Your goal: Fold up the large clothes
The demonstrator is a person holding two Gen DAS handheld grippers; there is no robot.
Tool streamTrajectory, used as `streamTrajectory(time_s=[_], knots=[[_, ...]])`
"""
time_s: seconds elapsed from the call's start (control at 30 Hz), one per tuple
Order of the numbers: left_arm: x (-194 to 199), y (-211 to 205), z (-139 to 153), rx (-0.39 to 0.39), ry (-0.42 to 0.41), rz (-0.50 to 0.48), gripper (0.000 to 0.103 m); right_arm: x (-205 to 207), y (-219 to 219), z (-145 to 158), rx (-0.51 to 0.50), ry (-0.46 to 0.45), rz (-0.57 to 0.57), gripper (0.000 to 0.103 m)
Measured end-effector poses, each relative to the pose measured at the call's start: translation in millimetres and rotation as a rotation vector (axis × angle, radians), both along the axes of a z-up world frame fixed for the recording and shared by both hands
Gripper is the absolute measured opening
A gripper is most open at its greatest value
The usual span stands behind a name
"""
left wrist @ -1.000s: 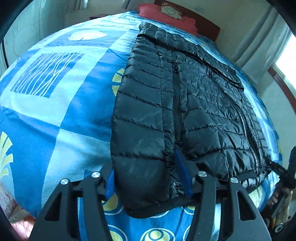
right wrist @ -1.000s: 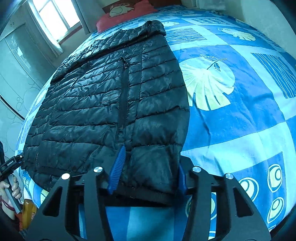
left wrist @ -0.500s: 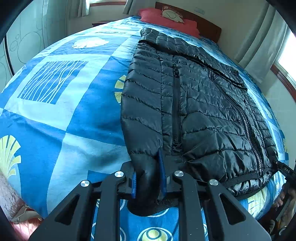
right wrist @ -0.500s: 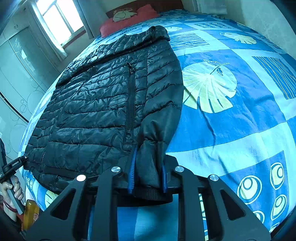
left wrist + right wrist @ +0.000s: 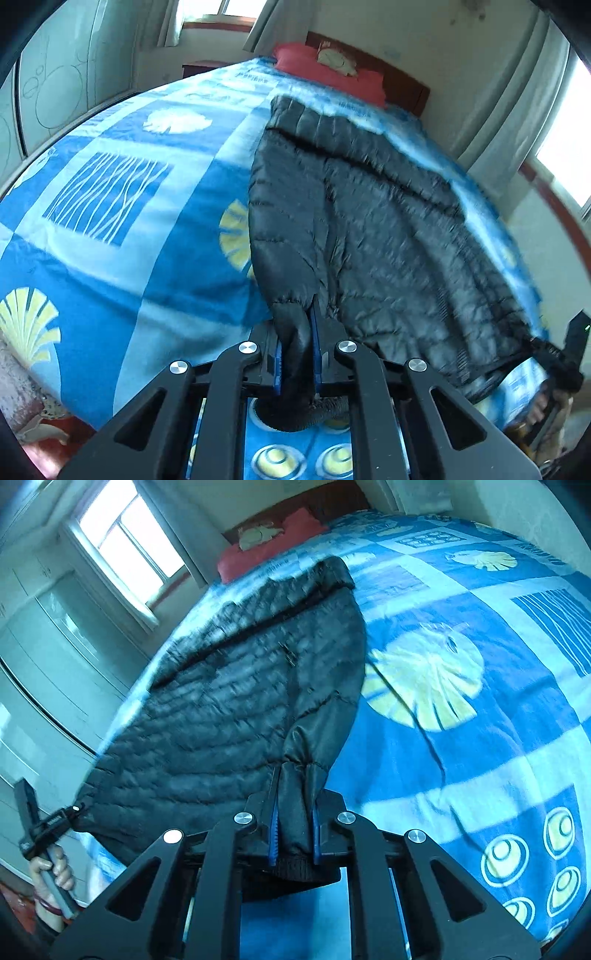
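A black quilted puffer jacket (image 5: 369, 240) lies spread along the blue patterned bedspread (image 5: 110, 221), collar toward the pillows. My left gripper (image 5: 297, 332) is shut on one bottom hem corner, bunched between its blue pads. In the right wrist view the jacket (image 5: 229, 709) stretches away to the left; my right gripper (image 5: 295, 797) has the other hem corner between its pads, its jaws still closing and pressing on it. Both corners are raised off the bed. Each view shows the other gripper at the frame's edge, held by a hand (image 5: 51, 867).
A red pillow (image 5: 325, 70) and a wooden headboard stand at the far end of the bed. Curtained windows (image 5: 125, 550) and pale wardrobe doors (image 5: 55, 686) line the walls. Open bedspread (image 5: 480, 738) lies beside the jacket.
Both grippers went from open around the hem to shut on it. Both then rose, lifting the hem corners off the bed and tilting the views upward.
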State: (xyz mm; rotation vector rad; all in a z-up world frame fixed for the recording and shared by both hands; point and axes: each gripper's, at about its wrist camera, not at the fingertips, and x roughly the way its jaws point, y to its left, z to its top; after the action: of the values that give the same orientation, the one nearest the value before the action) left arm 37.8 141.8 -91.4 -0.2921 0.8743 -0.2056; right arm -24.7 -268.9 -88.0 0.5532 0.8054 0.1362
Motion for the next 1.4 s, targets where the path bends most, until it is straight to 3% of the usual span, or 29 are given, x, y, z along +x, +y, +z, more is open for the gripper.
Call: streamTrajectory(time_s=[0.17,0.37,0.6,0.77,0.9,1.03,1.2,1.4], knots=[[34.3,-2.4,30.5,-0.05,-0.06,-0.008,0.011,31.9,-7.2,30.3,0.059,-0.089,0.005,0.012],[99.1,-4.9,43.1,-0.072,-0.087,0.009,0.011,100.3,-21.4,48.1,0.096,-0.146,-0.036,0.012],[195.5,-5.0,6.2,-0.107,0.005,0.044,0.011,196.3,-36.6,9.5,0.139,-0.044,-0.095,0.012],[244.1,-17.5,-35.0,-0.053,0.085,0.042,0.011,241.7,-39.9,-34.6,0.123,0.069,-0.114,0.013],[263.1,-17.4,-58.9,-0.061,0.119,0.04,0.011,263.6,-39.0,-63.5,0.115,0.12,-0.116,0.012],[265.9,-18.8,-66.2,-0.059,0.116,0.032,0.011,266.1,-36.1,-67.1,0.104,0.108,-0.11,0.012],[267.2,-16.7,-60.2,-0.064,0.112,0.0,0.015,265.1,-39.0,-66.2,0.119,0.101,-0.091,0.012],[263.4,-3.6,-45.2,-0.129,0.108,-0.035,0.02,265.2,-41.1,-65.4,0.116,0.106,-0.082,0.013]])
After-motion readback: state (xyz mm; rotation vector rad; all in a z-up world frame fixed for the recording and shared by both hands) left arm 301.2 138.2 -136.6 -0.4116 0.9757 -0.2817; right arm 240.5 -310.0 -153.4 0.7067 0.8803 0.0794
